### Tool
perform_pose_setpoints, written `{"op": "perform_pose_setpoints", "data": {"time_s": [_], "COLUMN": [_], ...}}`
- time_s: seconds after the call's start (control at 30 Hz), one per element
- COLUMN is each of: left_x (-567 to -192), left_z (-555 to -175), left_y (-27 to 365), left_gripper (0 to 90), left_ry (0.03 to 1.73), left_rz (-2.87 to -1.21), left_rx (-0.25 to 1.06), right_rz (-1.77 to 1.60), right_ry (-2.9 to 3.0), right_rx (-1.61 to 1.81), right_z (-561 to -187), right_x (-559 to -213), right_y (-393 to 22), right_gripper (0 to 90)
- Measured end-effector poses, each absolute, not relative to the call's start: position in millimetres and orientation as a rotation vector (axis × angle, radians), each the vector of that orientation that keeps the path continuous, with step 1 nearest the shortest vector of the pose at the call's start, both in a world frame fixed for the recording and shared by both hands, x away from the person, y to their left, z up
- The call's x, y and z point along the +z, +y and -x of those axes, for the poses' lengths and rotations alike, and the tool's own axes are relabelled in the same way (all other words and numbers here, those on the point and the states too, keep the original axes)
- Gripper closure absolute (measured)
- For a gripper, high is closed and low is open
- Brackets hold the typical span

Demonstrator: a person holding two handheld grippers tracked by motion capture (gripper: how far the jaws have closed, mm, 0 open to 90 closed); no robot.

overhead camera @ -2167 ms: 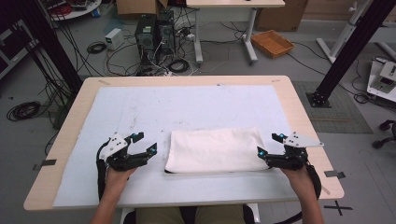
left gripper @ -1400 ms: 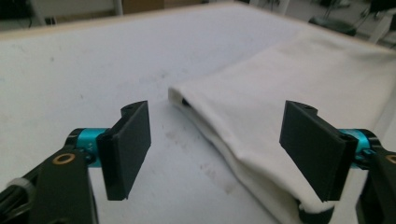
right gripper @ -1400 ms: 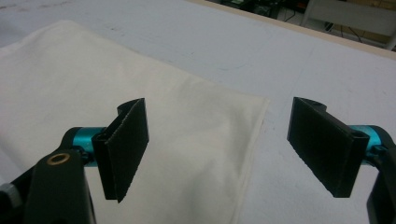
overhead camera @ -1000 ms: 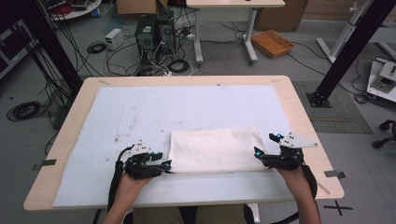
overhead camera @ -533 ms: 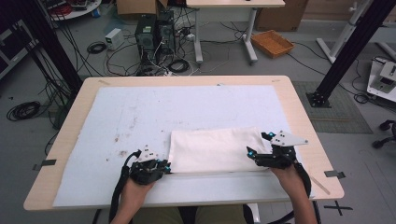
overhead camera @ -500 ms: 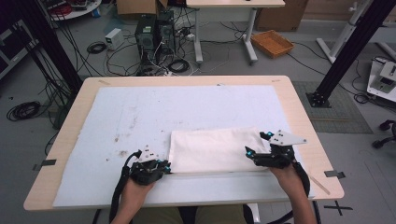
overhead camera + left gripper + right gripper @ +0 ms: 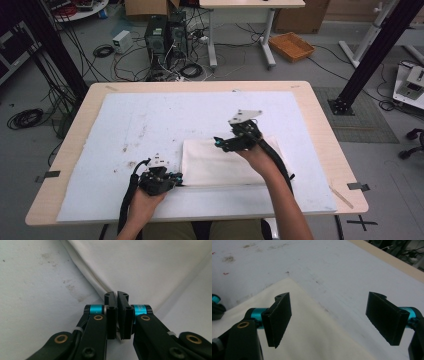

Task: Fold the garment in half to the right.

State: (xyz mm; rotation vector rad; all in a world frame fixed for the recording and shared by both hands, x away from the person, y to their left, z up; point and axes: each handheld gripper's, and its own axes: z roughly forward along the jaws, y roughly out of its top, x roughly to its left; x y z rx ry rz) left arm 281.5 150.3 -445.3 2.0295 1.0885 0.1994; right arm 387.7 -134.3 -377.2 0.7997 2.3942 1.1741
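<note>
A wooden table (image 7: 320, 125) carried a white mat (image 7: 150, 120) that covered most of its top, stained with small brown marks left of the cloth. The cloth (image 7: 210, 167), a folded cream rectangle, lay flat on the near half of the mat, right of its middle. Its long axis ran left to right, parallel to the table's near edge, and its short ends faced the table's two sides.

The right gripper (image 7: 225, 142) was raised over the cloth's far edge, with the person's right hand (image 7: 255, 155) and forearm reaching across the cloth's right part. In the right gripper view its jaws stood wide apart, holding nothing, above the cloth's far corner (image 7: 287, 280) and the bare mat (image 7: 342, 270) beyond it.

The left gripper (image 7: 177, 177) lay low at the cloth's near left corner, the left hand (image 7: 145, 200) behind it. In the left gripper view the jaws were pressed together, a sliver of pale fabric showing between them, so they were clamped on the cloth's (image 7: 150, 270) corner where its two edges met.
</note>
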Motion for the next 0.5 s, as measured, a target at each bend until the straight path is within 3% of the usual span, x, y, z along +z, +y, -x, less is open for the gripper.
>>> {"op": "perform_pose_setpoints", "data": {"time_s": [0.23,0.37,0.43,0.5], "left_x": [-446,-446,-446,-446], "left_z": [-282,-282,-281,-281], "left_y": [151,152,153,154], "left_gripper": [86.2,86.2,86.2,86.2], "left_ry": [1.090,1.088,1.092,1.094], "left_rz": [-2.018,-2.013,-2.008,-2.004], "left_rx": [0.192,0.187,0.188,0.183], "right_rz": [-0.732,-0.656,-0.630,-0.604], "right_ry": [2.553,2.643,2.665,2.679], "right_rx": [0.995,0.880,0.799,0.825], "right_z": [-420,-429,-432,-432], "right_x": [-403,-421,-426,-424], "right_y": [-57,-18,-9,-5], "right_gripper": [21.1,41.8,56.7,82.7]}}
